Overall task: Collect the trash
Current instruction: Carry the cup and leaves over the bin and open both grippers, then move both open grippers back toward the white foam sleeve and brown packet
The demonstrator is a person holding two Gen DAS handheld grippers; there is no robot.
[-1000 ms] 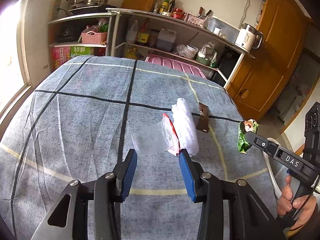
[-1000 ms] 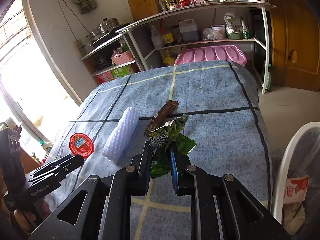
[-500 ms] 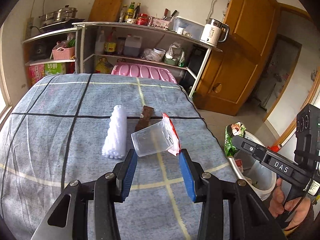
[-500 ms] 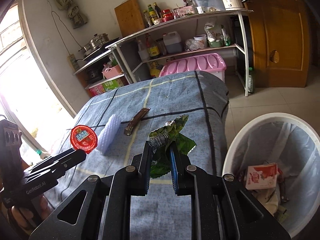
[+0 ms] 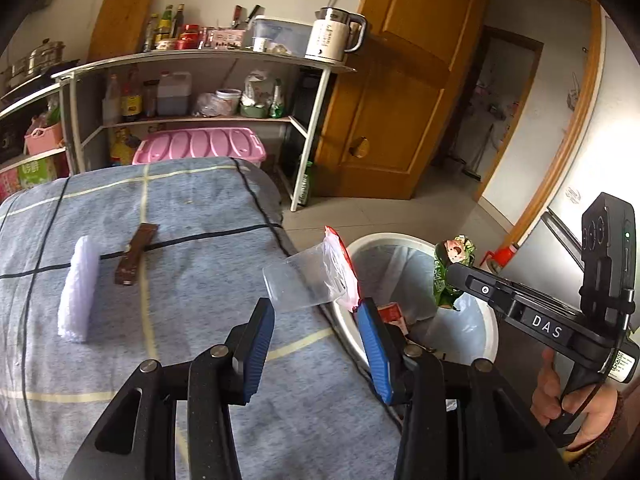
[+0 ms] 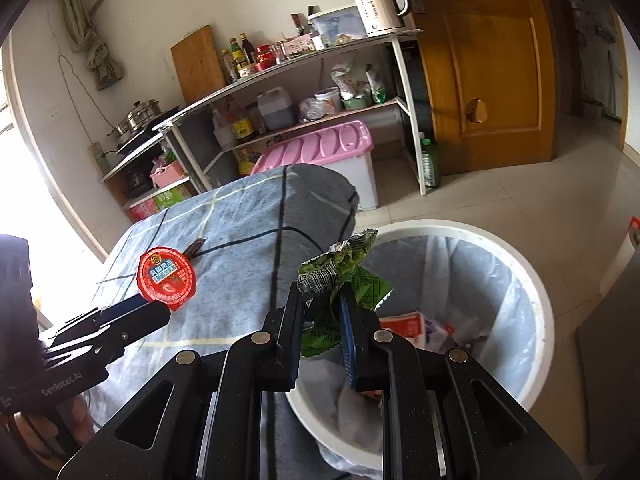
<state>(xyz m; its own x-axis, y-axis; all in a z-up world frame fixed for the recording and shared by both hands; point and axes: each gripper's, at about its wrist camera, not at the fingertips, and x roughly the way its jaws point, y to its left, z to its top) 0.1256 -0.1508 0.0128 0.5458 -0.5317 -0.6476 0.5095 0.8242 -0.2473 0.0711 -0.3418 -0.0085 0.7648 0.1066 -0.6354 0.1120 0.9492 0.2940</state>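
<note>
Cluttered kitchen shelves behind, blanket-covered desk (image 5: 192, 280) w/ a white bin (image 6: 536, 292) beside it. Right tongs (image 6: 320, 320) clamped on green wrapper (image 6: 348, 276) over the bin. Left tongs (image 5: 316, 332) grip clear jelly cup (image 5: 304, 284) only near the rim, prob lands outside if let go now.

Green wrapper (image 6: 347, 276), white bin (image 6: 532, 284)

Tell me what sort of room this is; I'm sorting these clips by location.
Most likely a home kitchen or dining corner: a metal shelf rack crowded with sauce bottles, an electric kettle, a steamer pot, and a cloth-covered table beside a lined trash bin.
</note>
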